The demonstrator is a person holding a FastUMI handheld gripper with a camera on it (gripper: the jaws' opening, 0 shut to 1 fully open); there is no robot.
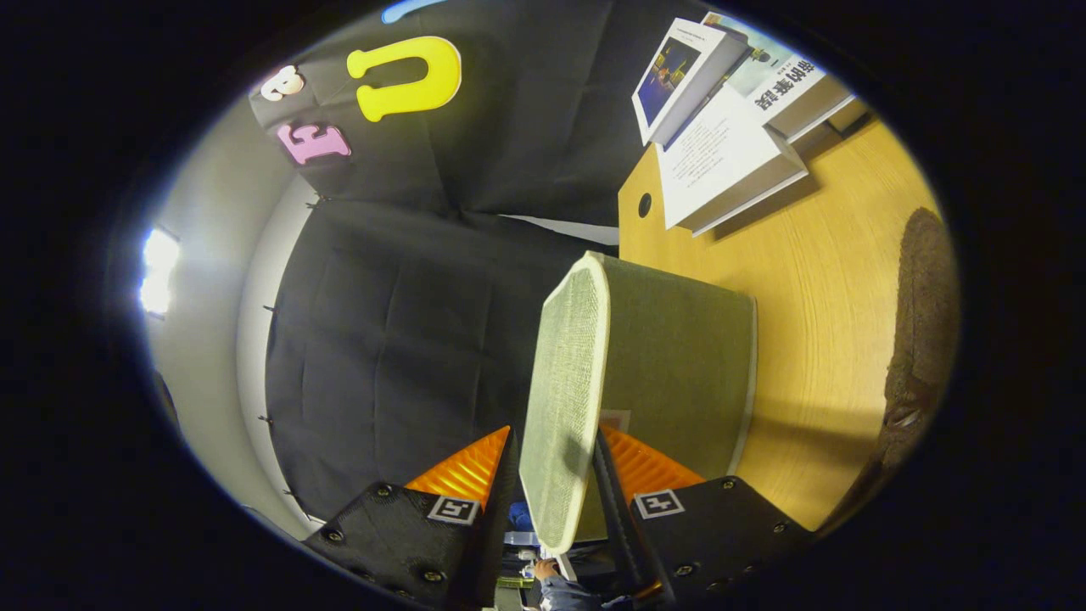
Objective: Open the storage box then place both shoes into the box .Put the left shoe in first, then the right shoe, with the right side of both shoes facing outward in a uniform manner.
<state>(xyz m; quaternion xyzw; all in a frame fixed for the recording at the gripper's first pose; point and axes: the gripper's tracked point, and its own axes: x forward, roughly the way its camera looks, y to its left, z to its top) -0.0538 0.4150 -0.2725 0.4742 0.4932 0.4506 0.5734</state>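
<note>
I see the wooden table rolled sideways in the gripper view, its surface running from about 1 o'clock down to 5 o'clock, with the booth's dark cloth wall taking the half from 7 to 12 o'clock. On the table at 1 o'clock lies a stack of books, well apart from the work. The storage box, a grey-green fabric box, sits at centre, just ahead of the fingers. Its lid, a pale mesh-textured panel, stands swung up off the box; its long axis runs from 12 to 6 o'clock, straight down into the gap of the gripper. I judge the fingers clenched on the lid's near edge, one on each face, though the contact itself is partly hidden. A dark brown shape at 3 to 4 o'clock, at the table's far side, may be one shoe; I cannot confirm it. I judge the opening step underway. Open room lies toward the cloth wall, at 9 o'clock; the table bounds the other side.
</note>
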